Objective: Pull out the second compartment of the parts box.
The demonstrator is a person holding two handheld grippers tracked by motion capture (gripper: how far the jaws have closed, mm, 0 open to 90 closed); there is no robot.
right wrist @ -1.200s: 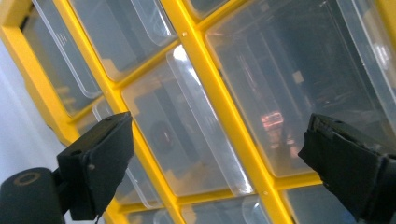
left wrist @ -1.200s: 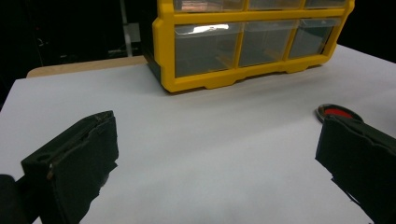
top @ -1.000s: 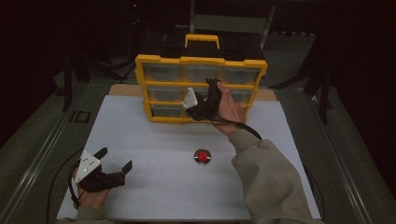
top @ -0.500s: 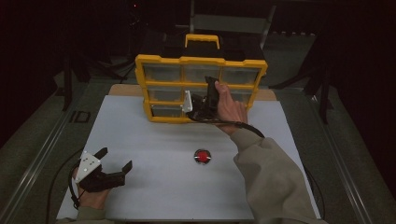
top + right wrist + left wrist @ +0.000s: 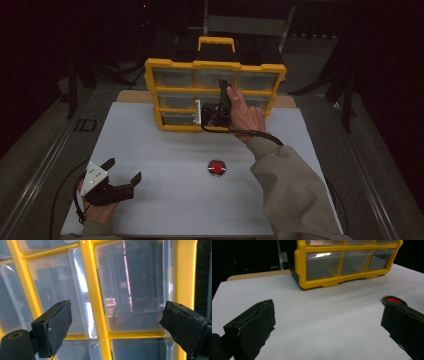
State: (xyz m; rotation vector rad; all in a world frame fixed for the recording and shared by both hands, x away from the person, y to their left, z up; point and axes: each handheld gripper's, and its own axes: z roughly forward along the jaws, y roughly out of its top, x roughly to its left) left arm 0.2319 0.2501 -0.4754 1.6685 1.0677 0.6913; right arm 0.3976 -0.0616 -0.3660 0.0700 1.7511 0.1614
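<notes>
A yellow organizer (image 5: 215, 65) with clear plastic drawers stands upright at the back of the white table top (image 5: 165, 145). My right gripper (image 5: 220, 100) is held up against its front, near the middle row. In the right gripper view the right gripper (image 5: 116, 315) is open, its jaws spanning a yellow divider (image 5: 96, 302) between two clear drawers, very close. My left gripper (image 5: 122, 170) rests at the front left, open and holding nothing. In the left gripper view the left gripper (image 5: 328, 312) faces the organizer (image 5: 324, 262) across bare table.
A small round red disc (image 5: 216, 167) with a dark rim lies on the white surface in front of the organizer, and is seen as the red disc (image 5: 393, 300) by the left gripper's right jaw. Metal rails (image 5: 35, 170) flank the table; the surroundings are dark.
The right hand has turned its gripper and brought it closer against the organizer's drawers. The left gripper and the red disc have stayed put.
</notes>
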